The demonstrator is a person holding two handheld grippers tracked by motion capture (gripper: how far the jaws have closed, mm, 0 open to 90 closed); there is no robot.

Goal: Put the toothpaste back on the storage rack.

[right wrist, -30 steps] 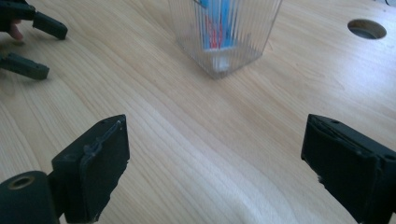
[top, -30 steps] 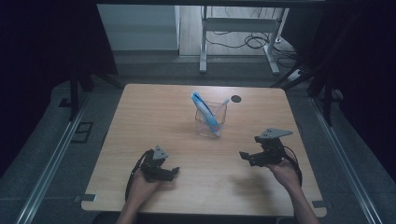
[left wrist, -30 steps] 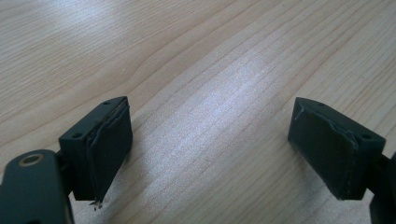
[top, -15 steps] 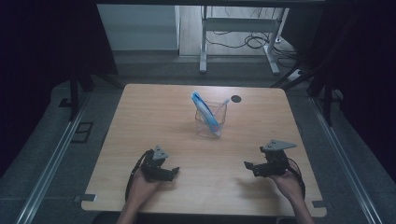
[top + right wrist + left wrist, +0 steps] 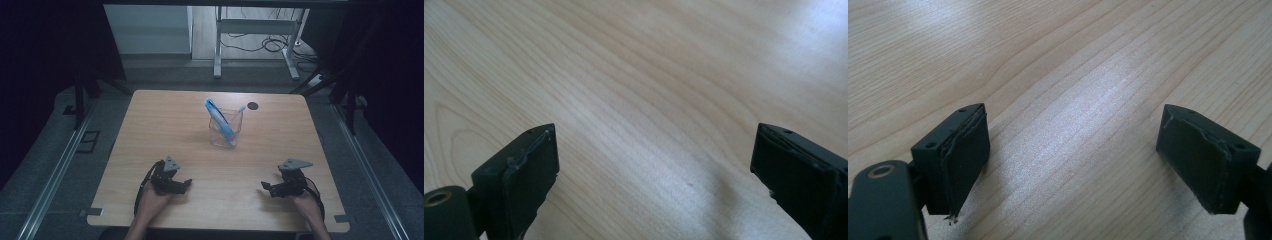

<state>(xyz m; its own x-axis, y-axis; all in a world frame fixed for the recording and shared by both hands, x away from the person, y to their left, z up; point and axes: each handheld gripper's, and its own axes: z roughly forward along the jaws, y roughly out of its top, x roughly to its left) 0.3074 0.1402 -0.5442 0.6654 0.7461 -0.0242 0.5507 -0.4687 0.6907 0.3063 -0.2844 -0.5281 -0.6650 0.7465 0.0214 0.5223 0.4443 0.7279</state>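
The clear cup (image 5: 226, 131) with blue things is standing mid-desk (image 5: 165, 125), far from both tools. The left tool (image 5: 185, 184) and right tool (image 5: 266, 187) are sitting spread wide, holding nothing.

Looking along our left gripper (image 5: 1073, 165), we see its two black jaws spread wide apart with nothing between them. Beneath and beyond them lies the light wooden table (image 5: 1073, 75), its grain running slantwise, with a pale sheen of light between the jaws.
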